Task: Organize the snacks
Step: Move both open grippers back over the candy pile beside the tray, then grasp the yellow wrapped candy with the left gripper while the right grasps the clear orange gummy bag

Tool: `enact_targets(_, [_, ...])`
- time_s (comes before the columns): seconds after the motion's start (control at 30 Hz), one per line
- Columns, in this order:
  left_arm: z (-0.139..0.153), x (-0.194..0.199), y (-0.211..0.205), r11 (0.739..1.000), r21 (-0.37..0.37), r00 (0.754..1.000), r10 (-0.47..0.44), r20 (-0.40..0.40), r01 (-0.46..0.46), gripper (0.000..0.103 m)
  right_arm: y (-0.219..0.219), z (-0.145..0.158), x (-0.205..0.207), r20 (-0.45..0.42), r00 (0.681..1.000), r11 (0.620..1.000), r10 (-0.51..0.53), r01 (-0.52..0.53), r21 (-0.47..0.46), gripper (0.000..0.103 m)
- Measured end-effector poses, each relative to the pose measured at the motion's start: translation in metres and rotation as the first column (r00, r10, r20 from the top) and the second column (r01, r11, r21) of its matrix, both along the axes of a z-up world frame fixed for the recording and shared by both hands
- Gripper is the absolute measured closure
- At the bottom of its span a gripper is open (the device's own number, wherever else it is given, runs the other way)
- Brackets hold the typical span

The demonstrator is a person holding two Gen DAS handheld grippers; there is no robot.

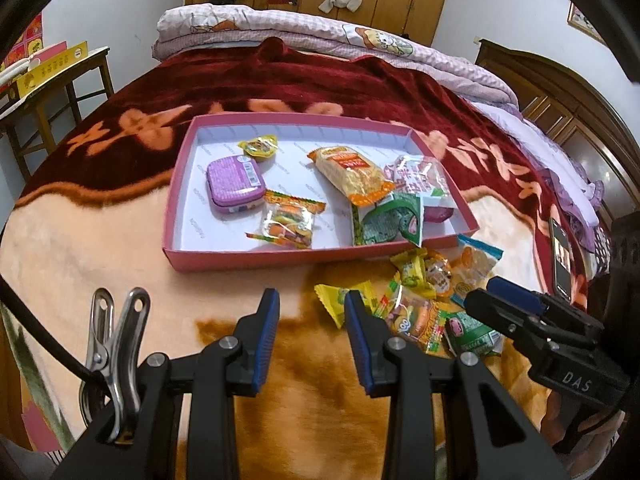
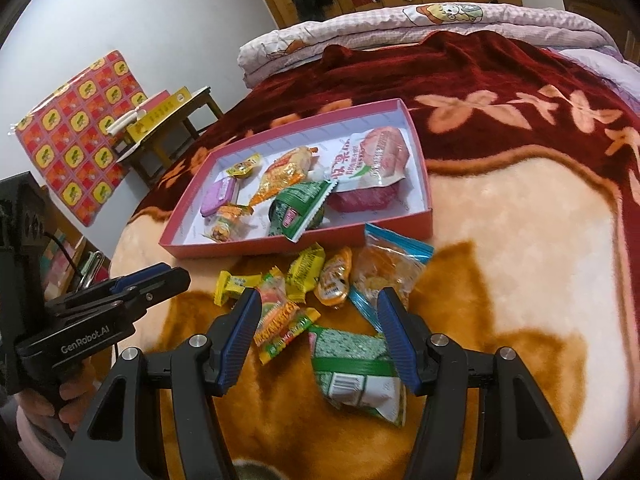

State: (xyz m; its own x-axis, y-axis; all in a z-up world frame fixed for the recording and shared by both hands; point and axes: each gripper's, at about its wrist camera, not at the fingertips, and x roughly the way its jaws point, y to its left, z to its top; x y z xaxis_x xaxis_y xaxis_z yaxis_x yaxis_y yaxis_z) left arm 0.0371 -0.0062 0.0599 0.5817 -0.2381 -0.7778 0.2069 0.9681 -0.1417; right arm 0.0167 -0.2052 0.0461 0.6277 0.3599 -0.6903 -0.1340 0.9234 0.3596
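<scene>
Snacks, loose pile (image 2: 320, 292): lower centre of the right wrist view, on the blanket (image 2: 520, 260) of the bed, just in front of the pink tray (image 2: 416, 148). Includes a green-and-white packet (image 2: 356, 368), a burger-candy packet (image 2: 280, 320), yellow packets, an orange sachet and a blue-edged bag of biscuits (image 2: 384, 272).

Snacks, already sorted: inside the tray, mid-frame. Purple tin (image 1: 234, 186), noodle pack (image 1: 352, 172), green packet (image 1: 384, 220) whose corner overhangs the near rim, pink pouch at the right end.

Risks (judged): packets overlap, so a closing grip could drag two at once or pinch only a crinkly edge and drop it; the plush blanket may snag a fingertip; the overhanging green packet could be knocked out of the tray.

Right hand-held gripper (image 2: 318, 340): released, jaws wide, tilted down over the pile, straddling the green-and-white and burger-candy packets.

Left hand-held gripper (image 1: 312, 336): released, empty, low over bare blanket at the lower centre of its own view, left of the pile.
</scene>
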Motion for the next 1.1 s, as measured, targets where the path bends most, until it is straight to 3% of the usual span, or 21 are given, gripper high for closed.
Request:
enact_targets(0.7, [-0.030,0.014,-0.024,0.999,-0.016,0.997,-0.036,-0.070,0.035,0.068,-0.024,-0.010,0.005,-0.014,0.998,0.999,-0.053,0.053,-0.002,0.041])
enact_targets(1.1, [-0.038,0.019,-0.033,0.999,-0.008,0.997,-0.048,-0.061,0.047,0.067,-0.027,-0.022,0.013,-0.040,0.997,0.998,-0.067,0.067,0.017,0.041])
